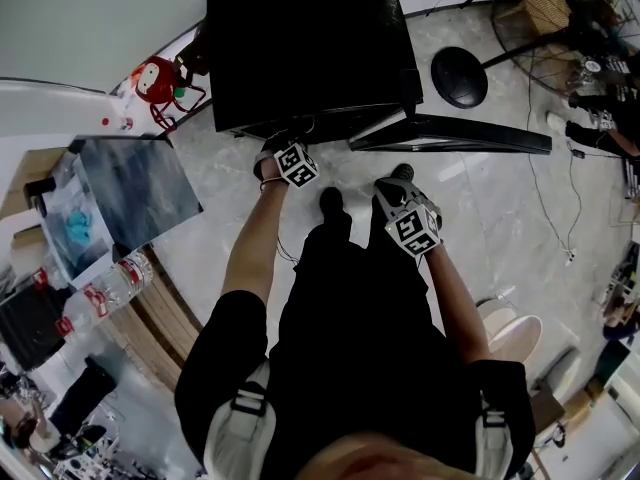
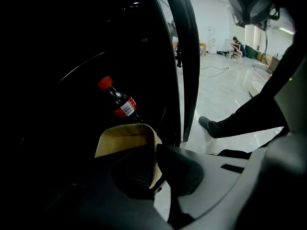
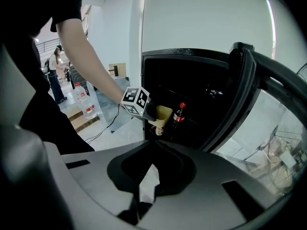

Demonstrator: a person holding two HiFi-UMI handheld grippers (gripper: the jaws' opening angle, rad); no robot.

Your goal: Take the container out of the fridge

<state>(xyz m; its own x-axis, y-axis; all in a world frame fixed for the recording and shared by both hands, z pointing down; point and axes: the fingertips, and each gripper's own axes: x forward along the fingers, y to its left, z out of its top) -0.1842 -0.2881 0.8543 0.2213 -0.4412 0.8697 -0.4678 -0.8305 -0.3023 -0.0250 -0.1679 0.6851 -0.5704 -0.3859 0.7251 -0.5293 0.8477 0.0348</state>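
Where the person stands facing the low black fridge (image 1: 300,38), its door (image 1: 450,133) swung wide to their right, the left gripper (image 1: 290,163) reaches to the open front. Its jaws are clamped on the wall of a cream-coloured container (image 3: 162,115), a tapering cup. Seen from the right gripper view, the container's long axis runs roughly upright, wide end up and narrow end down, leaning a little. It hangs at the left edge of the fridge's opening, at the threshold rather than deep inside. Just beside it and farther in, a cola bottle (image 2: 120,102) with a red cap and red label stands cap upward against the dark interior, not touching the container. From the head view the container itself is hidden under the left gripper and its marker cube. The right gripper (image 1: 410,223) is held back from the fridge, in front of the person's body and above the pale stone floor (image 1: 500,218). Its jaws are closed together with nothing between them.
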